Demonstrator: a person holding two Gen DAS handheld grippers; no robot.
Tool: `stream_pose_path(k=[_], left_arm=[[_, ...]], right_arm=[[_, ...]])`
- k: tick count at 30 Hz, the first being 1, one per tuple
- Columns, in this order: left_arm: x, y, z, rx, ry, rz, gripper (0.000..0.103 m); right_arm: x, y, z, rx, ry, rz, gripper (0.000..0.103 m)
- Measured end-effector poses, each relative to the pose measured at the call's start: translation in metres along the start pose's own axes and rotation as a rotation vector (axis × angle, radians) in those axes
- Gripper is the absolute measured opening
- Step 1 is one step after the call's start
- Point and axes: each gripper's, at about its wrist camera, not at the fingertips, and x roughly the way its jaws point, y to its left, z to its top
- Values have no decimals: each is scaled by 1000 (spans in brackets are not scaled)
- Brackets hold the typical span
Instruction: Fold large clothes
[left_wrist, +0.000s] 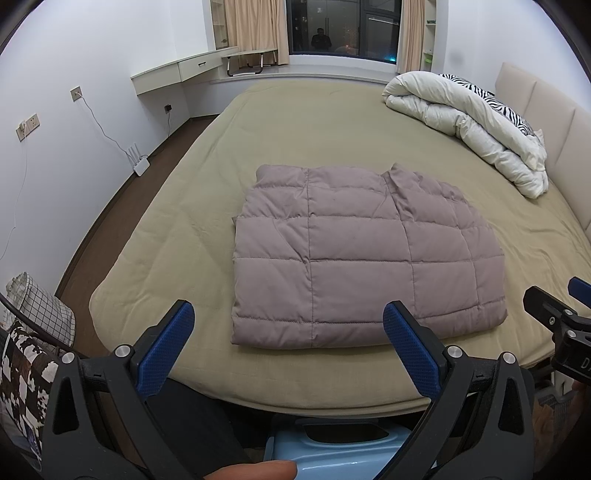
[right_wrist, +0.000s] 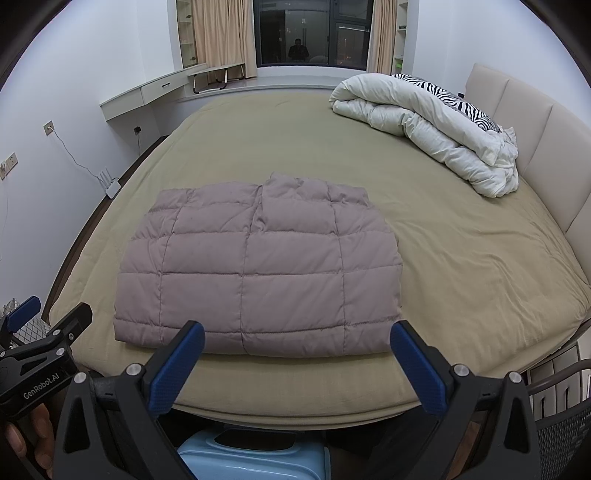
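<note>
A mauve quilted down garment (left_wrist: 365, 254) (right_wrist: 258, 269) lies folded into a flat rectangle near the front edge of the bed. My left gripper (left_wrist: 288, 317) hovers just short of its near edge, open, blue pads wide apart with nothing between them. My right gripper (right_wrist: 297, 338) is also open and empty, held in front of the garment's near edge. The right gripper's tip (left_wrist: 554, 306) shows at the right edge of the left wrist view. In the right wrist view the left gripper (right_wrist: 44, 321) shows at the left edge.
The bed has an olive-tan sheet (left_wrist: 295, 122) (right_wrist: 461, 258). A bunched white duvet (left_wrist: 472, 122) (right_wrist: 436, 125) with a zebra-print pillow lies by the padded headboard (right_wrist: 535, 129). A light blue stool (right_wrist: 251, 458) stands below the bed's front edge. A checked fabric basket (left_wrist: 33, 306) sits at left.
</note>
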Motion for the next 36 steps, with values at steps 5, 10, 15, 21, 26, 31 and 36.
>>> stream_pose_path(k=[5, 10, 15, 21, 26, 31, 36], left_arm=[[-1, 0, 1, 0, 2, -1, 103], [-1, 0, 1, 0, 3, -2, 103], [-1, 0, 1, 4, 5, -3, 103], [-1, 0, 0, 4, 5, -7, 103], [-1, 1, 0, 6, 8, -9, 103], [0, 3, -1, 10, 5, -14, 103], [-1, 3, -1, 24, -17, -11, 103]], right_arm=[[0, 0, -1, -1, 3, 1, 103], [0, 0, -1, -1, 3, 2, 103], [0, 0, -1, 0, 3, 1, 103], [1, 0, -3, -1, 5, 2, 103], [1, 0, -3, -1, 5, 2, 103], [1, -1, -6, -3, 8, 3, 103], [4, -3, -10, -3, 13, 4, 103]])
